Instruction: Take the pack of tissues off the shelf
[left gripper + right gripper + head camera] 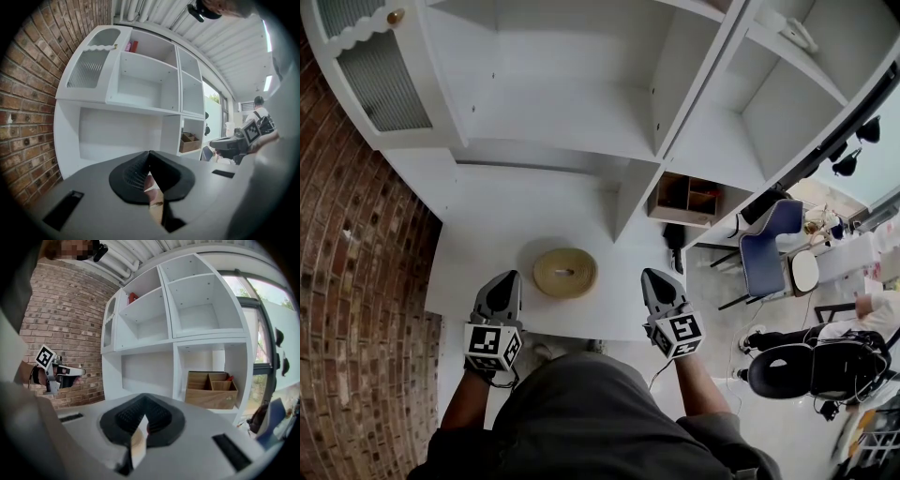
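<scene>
A round, flat tan thing point(564, 272) with a small mark at its centre lies on the white bottom ledge point(487, 234) of the shelf unit, between my two grippers. High up in the unit's top compartment stand small red and pink packs point(131, 46), also visible as red packs point(132, 297) in the right gripper view; I cannot tell whether they are tissues. My left gripper point(508, 278) hovers at the ledge's front edge, left of the tan thing, jaws together and empty. On the tan thing's other side, my right gripper point(652, 275) is shut with nothing in it.
A wooden organiser box point(689, 197) sits in the lower right compartment. A brick wall point(347, 281) runs along the left. A door with ribbed glass point(380, 80) covers the upper left compartment. Chairs point(773, 248) and a person stand to the right.
</scene>
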`<state>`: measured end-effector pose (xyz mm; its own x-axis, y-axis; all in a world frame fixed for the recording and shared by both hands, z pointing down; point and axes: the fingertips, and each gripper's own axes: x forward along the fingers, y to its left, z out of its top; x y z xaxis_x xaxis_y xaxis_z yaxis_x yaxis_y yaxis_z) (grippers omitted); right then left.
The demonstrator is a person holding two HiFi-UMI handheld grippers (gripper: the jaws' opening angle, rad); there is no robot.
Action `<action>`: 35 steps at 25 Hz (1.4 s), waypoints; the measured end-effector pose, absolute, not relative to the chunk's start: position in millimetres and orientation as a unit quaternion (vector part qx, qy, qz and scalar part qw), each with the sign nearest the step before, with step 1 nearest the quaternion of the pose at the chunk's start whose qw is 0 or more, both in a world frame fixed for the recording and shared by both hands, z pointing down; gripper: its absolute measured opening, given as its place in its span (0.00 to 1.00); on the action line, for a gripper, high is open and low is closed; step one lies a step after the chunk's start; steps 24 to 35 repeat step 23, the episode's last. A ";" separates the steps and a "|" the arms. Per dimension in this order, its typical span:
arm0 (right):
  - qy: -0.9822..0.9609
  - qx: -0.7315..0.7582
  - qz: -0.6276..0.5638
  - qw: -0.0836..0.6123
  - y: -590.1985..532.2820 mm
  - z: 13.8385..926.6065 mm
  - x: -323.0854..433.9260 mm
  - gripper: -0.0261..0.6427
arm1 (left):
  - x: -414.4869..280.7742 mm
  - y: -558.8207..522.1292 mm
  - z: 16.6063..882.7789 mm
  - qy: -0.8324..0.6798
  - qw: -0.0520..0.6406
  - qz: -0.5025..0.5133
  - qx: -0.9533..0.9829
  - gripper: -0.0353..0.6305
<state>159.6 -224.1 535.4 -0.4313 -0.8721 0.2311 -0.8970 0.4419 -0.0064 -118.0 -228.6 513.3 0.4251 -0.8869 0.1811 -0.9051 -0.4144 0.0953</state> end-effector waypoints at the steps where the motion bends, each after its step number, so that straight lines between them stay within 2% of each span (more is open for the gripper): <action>1: -0.844 0.524 0.064 0.097 -224.3 535.5 159.0 0.03 | -117.9 -229.0 513.5 -0.534 0.089 0.051 0.839 0.06; 35: -0.852 0.510 0.072 0.090 -225.7 538.1 149.0 0.03 | -118.6 -229.3 514.7 -0.537 0.090 0.055 0.837 0.06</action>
